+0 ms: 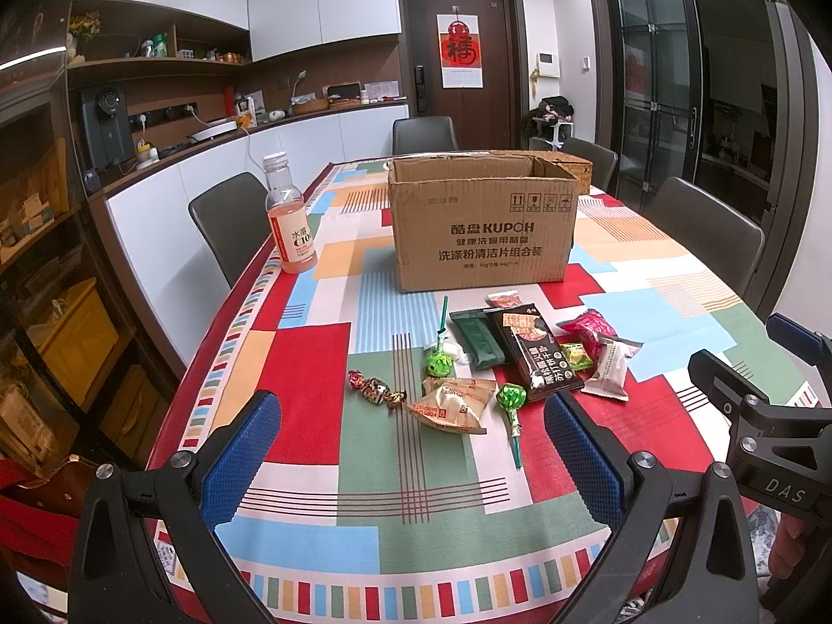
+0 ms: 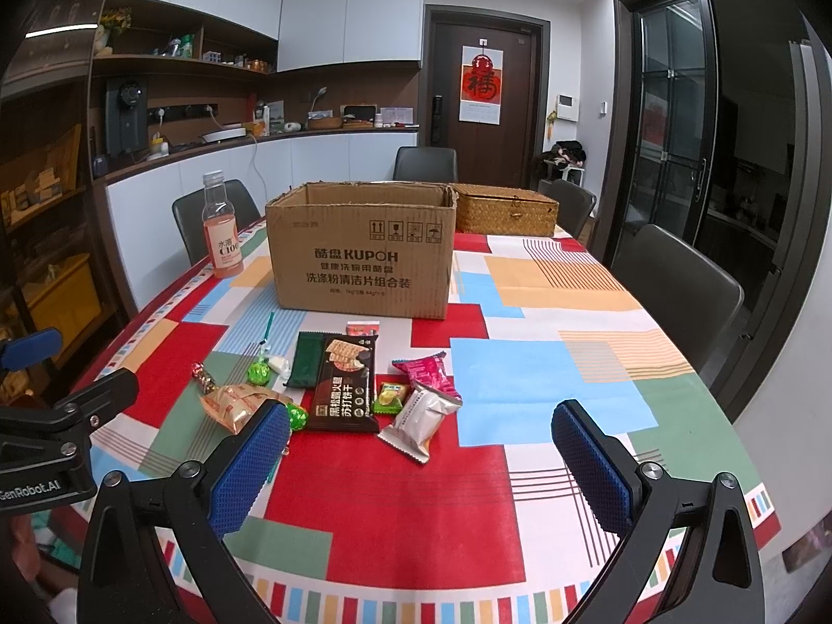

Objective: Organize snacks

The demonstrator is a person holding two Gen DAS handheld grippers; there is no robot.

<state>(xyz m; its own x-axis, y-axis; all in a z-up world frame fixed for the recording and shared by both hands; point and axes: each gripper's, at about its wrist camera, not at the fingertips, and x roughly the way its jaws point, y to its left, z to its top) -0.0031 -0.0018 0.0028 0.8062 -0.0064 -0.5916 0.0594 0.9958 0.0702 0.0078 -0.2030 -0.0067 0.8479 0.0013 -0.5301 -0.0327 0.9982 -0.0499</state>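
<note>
A: Quick one. Snacks sit in a loose pile on the tablecloth point(image 1: 312, 364), in front of the open cardboard box point(image 1: 481, 229). None look boxed yet, though I can't see inside.

B: Grippers?

A: Left gripper point(image 1: 411, 437) spread wide, nothing held. Right gripper point(image 2: 421, 431) same, released, empty. Both hover over the near table edge, short of the pile.

B: Which is nearer what?

A: The left one lines up on the tan packet point(image 1: 452, 403) and the lollipop point(image 1: 509, 400), both lying between its fingers in its view, just ahead. The right one has the silver packet point(image 2: 424, 416) and black cracker pack point(image 2: 346, 385) ahead and slightly left of centre.

B: Axes?

A: The cracker pack runs long away from the grippers, toward the box. The lollipop's stick points back at the left gripper.

B: So?

A: My guess: the left takes the tan packet first, reaching straight forward, then lifts over the box's front wall. The bottle point(image 1: 290, 218) stands well left, out of the way.
</note>
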